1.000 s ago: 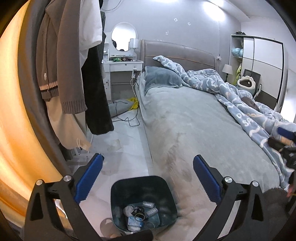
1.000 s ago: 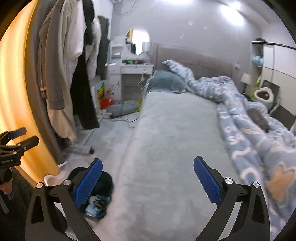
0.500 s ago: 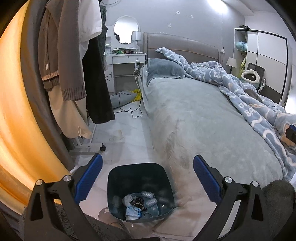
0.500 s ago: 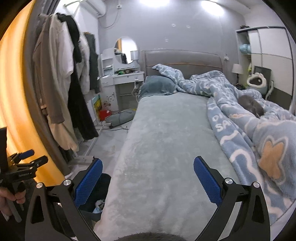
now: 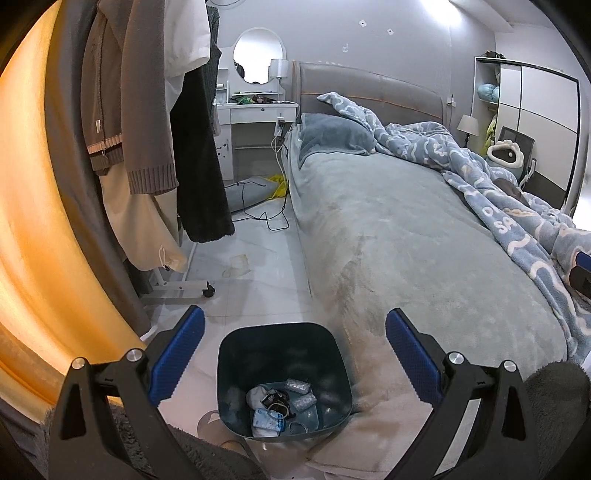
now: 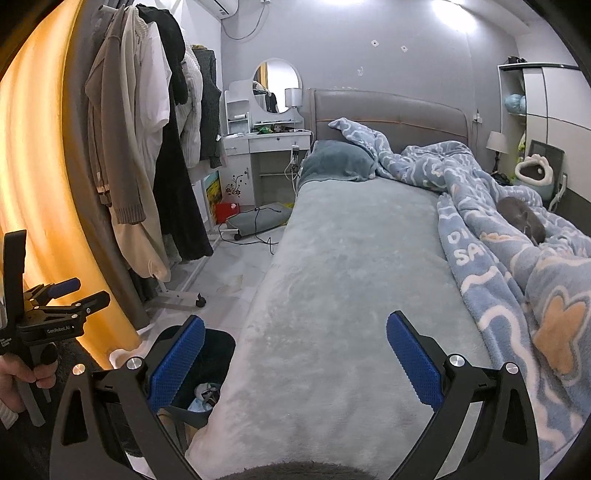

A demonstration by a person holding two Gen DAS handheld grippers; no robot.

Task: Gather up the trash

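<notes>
Both tongs (image 5: 293, 350) (image 6: 295, 354) gape above the bin (image 5: 236, 354).

A wide bed (image 6: 354, 280) with a grey plush cover fills the room, its padded grey headboard (image 6: 388, 122) against a pale grey wall (image 6: 406, 55). A blue patterned duvet (image 6: 498, 229) lies bunched along the bed's far side, a teal pillow (image 6: 338, 160) at its head. Beside the headboard stands a white dressing table (image 6: 269, 142) with a round mirror (image 6: 277, 85) above it. On the near side of the bed runs a pale tiled floor (image 5: 255, 266) with a black cable (image 5: 269, 218) trailing across it, and a wheeled clothes rack (image 6: 147, 147) hung with coats. Beyond the bed stands a white wardrobe (image 5: 535, 122). Ceiling lights (image 6: 447, 9) glare overhead.
</notes>
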